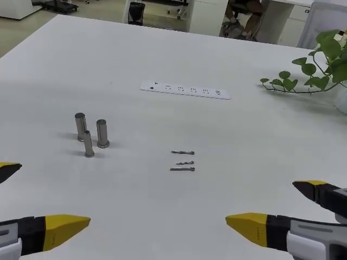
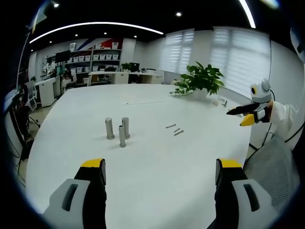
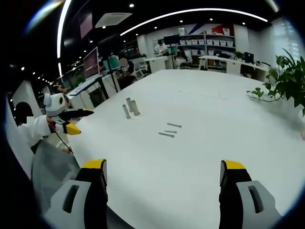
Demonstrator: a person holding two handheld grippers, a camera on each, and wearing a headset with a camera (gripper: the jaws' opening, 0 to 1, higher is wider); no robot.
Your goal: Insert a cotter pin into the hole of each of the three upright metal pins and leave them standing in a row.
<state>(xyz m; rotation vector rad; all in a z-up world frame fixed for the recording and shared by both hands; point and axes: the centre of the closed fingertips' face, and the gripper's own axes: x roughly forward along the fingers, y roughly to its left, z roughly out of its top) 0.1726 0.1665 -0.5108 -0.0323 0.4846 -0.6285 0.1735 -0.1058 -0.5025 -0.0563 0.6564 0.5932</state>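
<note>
Both grippers released, nothing grasped.
Left gripper (image 1: 52,194) and right gripper (image 1: 261,202) hang over the near table (image 1: 162,54) edge, jaws spread. Three pins (image 1: 89,132) stand clustered; three cotter pins (image 1: 183,161) lie to their right, apart.

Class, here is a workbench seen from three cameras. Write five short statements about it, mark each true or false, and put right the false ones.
1. The three metal pins stand upright on the table. True.
2. A cotter pin is already through each one. False: the three cotter pins lie loose on the table, apart from the metal pins.
3. The left gripper and the right gripper are both open and hold nothing. True.
4. In the head view, a plant stands between the metal pins and the cotter pins. False: the plant is at the far right edge.
5. A power strip lies beyond the cotter pins. True.
</note>
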